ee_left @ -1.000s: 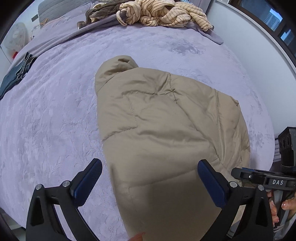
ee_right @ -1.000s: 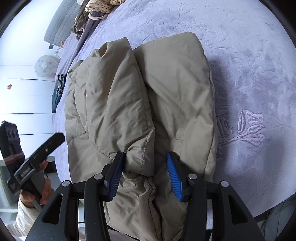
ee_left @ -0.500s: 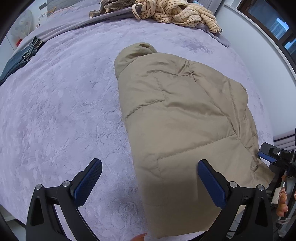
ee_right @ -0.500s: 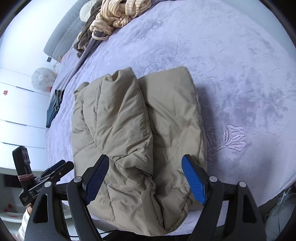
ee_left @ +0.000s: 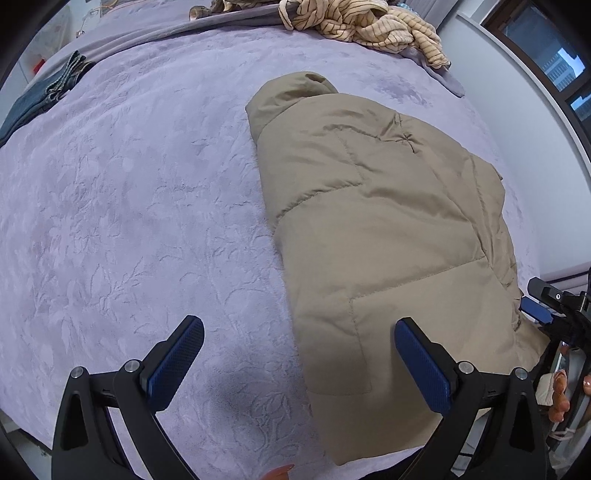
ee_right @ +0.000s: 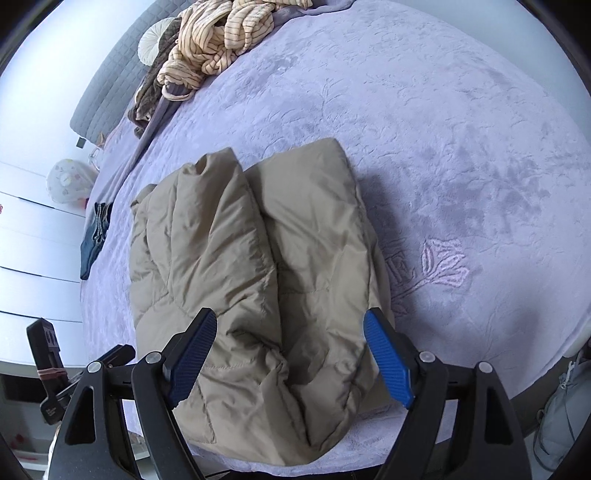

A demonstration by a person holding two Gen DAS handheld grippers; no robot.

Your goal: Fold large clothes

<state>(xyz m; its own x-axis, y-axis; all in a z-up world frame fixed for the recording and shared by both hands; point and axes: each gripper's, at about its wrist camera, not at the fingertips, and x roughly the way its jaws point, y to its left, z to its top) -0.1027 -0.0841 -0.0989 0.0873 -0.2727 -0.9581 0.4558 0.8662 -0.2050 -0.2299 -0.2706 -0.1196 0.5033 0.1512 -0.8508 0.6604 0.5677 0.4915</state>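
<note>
A tan padded jacket (ee_left: pixel 384 221) lies folded lengthwise on the lilac bed cover (ee_left: pixel 129 206), its hood end pointing to the far side. In the right wrist view the same jacket (ee_right: pixel 258 266) shows two long puffy folds side by side, reaching the bed's near edge. My left gripper (ee_left: pixel 299 363) is open above the jacket's near left edge, one blue pad over the cover and one over the jacket. My right gripper (ee_right: pixel 290 354) hangs open above the jacket's near end, its pads clear of the fabric. The right gripper's tip (ee_left: pixel 543 306) also shows at the jacket's right edge in the left wrist view.
A heap of striped cream clothes (ee_left: pixel 365 22) lies at the bed's far end. Folded blue jeans (ee_left: pixel 40 99) rest at the far left. A grey headboard (ee_right: pixel 110 88) and a white wall of drawers (ee_right: pixel 33 258) stand beyond. A grey bag (ee_right: pixel 565 417) sits on the floor.
My right gripper let go of the jacket's fold, opened wide and rose. My left gripper shifted left, so the jacket now sits to its right.
</note>
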